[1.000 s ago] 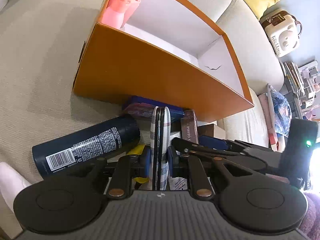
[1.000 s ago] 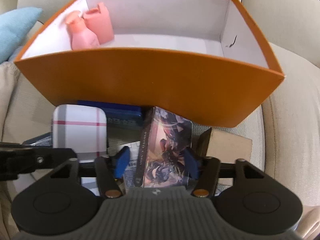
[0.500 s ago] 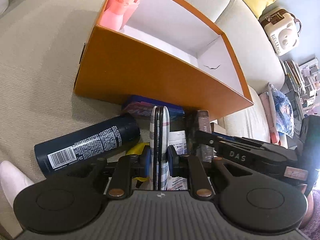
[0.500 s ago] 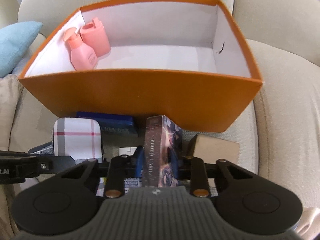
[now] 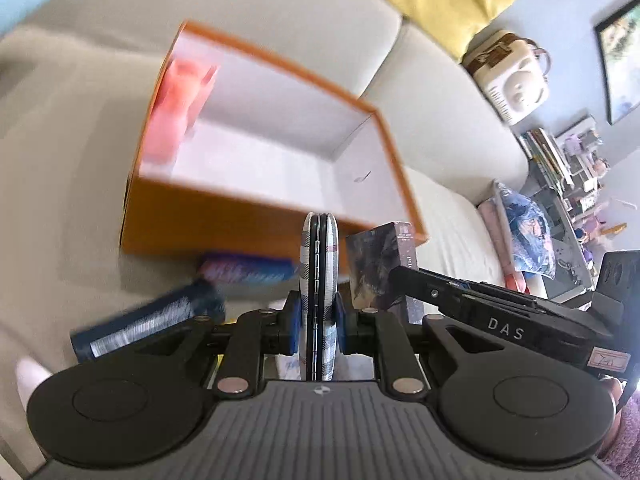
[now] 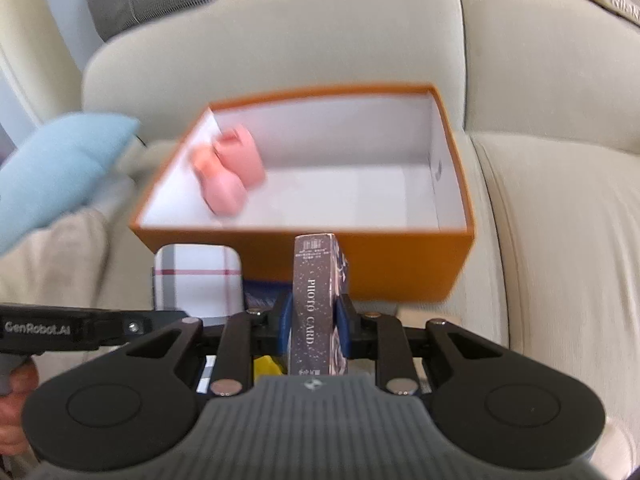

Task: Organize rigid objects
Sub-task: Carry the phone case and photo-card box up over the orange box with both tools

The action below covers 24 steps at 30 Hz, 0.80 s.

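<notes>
Left gripper: your left gripper (image 5: 319, 318) has its blue pads pressed against both flat faces of the plaid case (image 5: 319, 280), which stands on edge between them, its dark seam facing the camera.
Plaid case: from the right wrist view you see its broad white face with grey and red stripes (image 6: 199, 280), upright, in front of the box's near wall and to the left of the photo card box.
Right gripper: your right gripper (image 6: 314, 320) is clamped on the photo card box (image 6: 314, 300), pads on its two wide sides, the narrow lettered spine turned toward the camera.
Photo card box: it stands upright, its top level with the near rim of the orange box; in the left wrist view it sits just right of the plaid case (image 5: 382, 268).
Orange box: the orange box (image 6: 400, 264) rests on the beige sofa (image 6: 560, 240), open on top, white inside, directly ahead of both grippers.
Inside the box: two pink bottles (image 6: 228, 172) stand together in the far left corner; the frame is blurred there.
On the cushion: a dark spray can (image 5: 148, 320) lies on its side to your left, and a blue packet (image 5: 246, 272) lies against the box's near wall.
Cushions: a light blue pillow (image 6: 60, 168) lies to the left of the box.
</notes>
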{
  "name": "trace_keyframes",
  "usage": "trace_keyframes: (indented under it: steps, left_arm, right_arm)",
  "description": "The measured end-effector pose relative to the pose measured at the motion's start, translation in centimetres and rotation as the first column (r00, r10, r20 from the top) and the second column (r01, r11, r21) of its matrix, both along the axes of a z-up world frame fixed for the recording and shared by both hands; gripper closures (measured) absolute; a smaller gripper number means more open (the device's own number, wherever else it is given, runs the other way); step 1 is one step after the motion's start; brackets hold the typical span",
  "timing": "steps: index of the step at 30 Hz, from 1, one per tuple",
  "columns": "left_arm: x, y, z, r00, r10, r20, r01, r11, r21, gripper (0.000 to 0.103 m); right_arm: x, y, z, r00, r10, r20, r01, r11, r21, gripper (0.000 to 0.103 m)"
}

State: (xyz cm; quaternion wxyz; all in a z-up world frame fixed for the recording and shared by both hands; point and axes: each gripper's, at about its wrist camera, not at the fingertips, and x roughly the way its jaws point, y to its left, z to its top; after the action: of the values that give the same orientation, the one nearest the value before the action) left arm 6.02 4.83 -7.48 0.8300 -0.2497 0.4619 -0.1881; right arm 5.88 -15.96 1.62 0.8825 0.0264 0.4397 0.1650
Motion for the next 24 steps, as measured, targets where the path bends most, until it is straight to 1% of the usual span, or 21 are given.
trace_keyframes:
  steps: [4, 7, 9, 12, 14, 16, 20, 24]
  left_arm:
    - [2.1, -0.1, 3.3, 0.998, -0.020, 0.055, 0.018, 0.999, 0.051, 0.084]
    - [4.5, -0.1, 4.9, 0.998, -0.026, 0.065, 0.021, 0.997, 0.080, 0.084]
    - [6.7, 0.0, 5.2, 0.998, -0.023, 0.051, 0.018, 0.995, 0.098, 0.084]
    - [10.0, 0.1, 4.5, 1.000, -0.012, 0.006, 0.012, 0.994, 0.112, 0.084]
    - [11.8, 0.4, 3.4, 0.999, -0.014, -0.030, 0.018, 0.992, 0.121, 0.084]
    - [13.8, 0.0, 1.8, 0.997, -0.019, -0.071, 0.030, 0.989, 0.147, 0.084]
    - [17.0, -0.7, -1.3, 0.990, -0.023, -0.136, 0.051, 0.977, 0.206, 0.084]
    - [19.2, -1.1, -3.4, 0.983, -0.038, -0.178, 0.078, 0.971, 0.226, 0.084]
  right_arm:
    - [0.6, 0.4, 2.9, 0.998, 0.028, 0.063, -0.030, 0.999, 0.043, 0.080]
    - [2.2, 0.6, 4.4, 0.995, 0.040, 0.096, -0.048, 0.996, 0.073, 0.080]
    - [3.7, 0.7, 5.2, 0.992, 0.037, 0.116, -0.047, 0.995, 0.083, 0.080]
    - [6.3, 0.8, 5.8, 0.992, 0.023, 0.126, -0.037, 0.993, 0.109, 0.080]
    - [8.5, 1.0, 5.0, 0.995, 0.005, 0.101, -0.019, 0.991, 0.135, 0.080]
    - [10.6, 1.0, 3.9, 0.998, -0.018, 0.059, 0.009, 0.989, 0.150, 0.080]
    - [14.2, 1.7, 0.7, 0.999, -0.036, -0.002, 0.036, 0.991, 0.126, 0.080]
    - [17.0, 1.9, -2.1, 0.998, -0.036, -0.055, 0.042, 0.991, 0.123, 0.080]
